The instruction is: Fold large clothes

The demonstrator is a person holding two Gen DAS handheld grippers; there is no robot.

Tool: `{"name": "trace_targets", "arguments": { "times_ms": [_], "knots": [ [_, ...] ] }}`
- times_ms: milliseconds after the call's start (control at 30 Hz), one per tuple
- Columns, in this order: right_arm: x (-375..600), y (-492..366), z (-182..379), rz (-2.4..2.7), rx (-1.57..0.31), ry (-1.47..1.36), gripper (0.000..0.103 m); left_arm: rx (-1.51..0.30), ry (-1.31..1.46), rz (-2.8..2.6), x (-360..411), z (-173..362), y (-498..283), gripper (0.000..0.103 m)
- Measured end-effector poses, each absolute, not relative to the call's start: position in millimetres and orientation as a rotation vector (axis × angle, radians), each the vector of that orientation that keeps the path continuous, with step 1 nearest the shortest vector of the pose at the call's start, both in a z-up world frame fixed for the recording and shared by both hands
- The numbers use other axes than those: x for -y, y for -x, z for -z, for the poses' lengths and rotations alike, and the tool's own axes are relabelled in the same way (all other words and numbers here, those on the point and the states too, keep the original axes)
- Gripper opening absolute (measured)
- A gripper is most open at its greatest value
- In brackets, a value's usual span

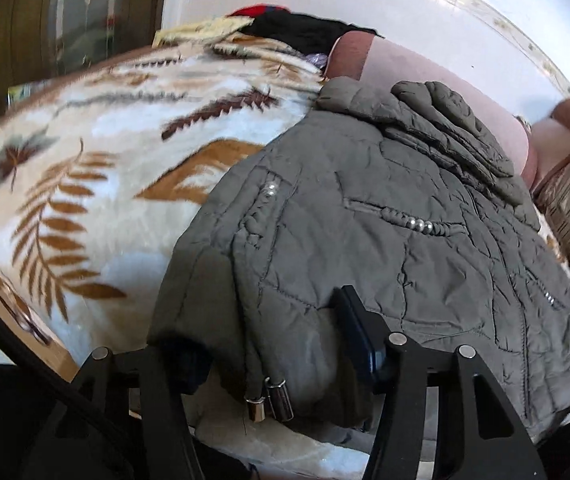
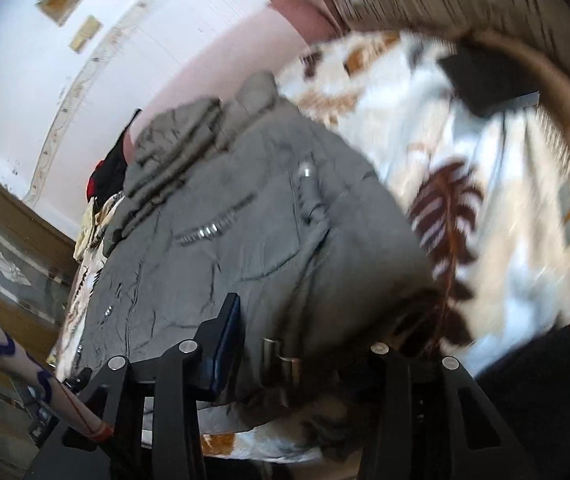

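I have the grey jacket (image 1: 365,240) on the bed blanket (image 1: 85,160); my left gripper (image 1: 277,364) and right gripper (image 2: 309,340) both pinch its near hem. I should lift evenly toward twelve o'clock.

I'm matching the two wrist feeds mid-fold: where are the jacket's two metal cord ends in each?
Left wrist: metal cord ends at bottom centre, on the grey quilted jacket hem.
Right wrist: also bottom centre, on the hem.
Shared landmark: pink headboard behind the jacket.
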State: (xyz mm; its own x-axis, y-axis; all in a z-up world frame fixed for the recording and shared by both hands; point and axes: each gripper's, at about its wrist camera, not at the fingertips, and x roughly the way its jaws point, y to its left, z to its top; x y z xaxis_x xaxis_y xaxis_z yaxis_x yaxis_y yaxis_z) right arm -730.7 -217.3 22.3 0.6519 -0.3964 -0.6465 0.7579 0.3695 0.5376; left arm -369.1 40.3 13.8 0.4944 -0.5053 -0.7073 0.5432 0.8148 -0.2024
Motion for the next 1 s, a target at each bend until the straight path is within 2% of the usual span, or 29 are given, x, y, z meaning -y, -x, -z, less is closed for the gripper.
{"name": "trace_targets", "arguments": {
  "times_ms": [100,200,367,500,567,600,767,933,1000],
  "knots": [
    [208,724,-29,0.800,-0.477,-0.822,0.048,-0.781,-0.091,0.641,-34,-19,377,0.056],
    [211,714,-21,0.805,-0.538,-0.806,0.063,-0.787,-0.115,0.634,-29,-16,376,0.060],
    [222,737,-28,0.844,-0.510,-0.924,0.063,-0.841,-0.080,0.631,-30,-10,367,0.062],
    [224,765,-56,0.895,-0.447,-0.947,0.063,-0.852,-0.066,0.632,-29,-9,365,0.063],
    [228,775,-69,0.919,-0.393,-0.917,0.067,-0.869,-0.049,0.635,-30,-8,363,0.064],
    [235,776,-72,0.914,-0.389,-0.901,0.073,-0.879,-0.039,0.638,-31,-7,362,0.064],
    [277,807,-56,1.001,-0.322,-1.128,0.072,-0.898,-0.025,0.646,-34,-8,360,0.064],
    [285,832,-47,1.230,-0.555,-1.084,0.068,-0.914,-0.009,0.645,-34,-7,359,0.064],
    [281,839,-42,1.234,-0.588,-1.080,0.068,-0.919,-0.004,0.642,-33,-7,359,0.065]
  ]
}}
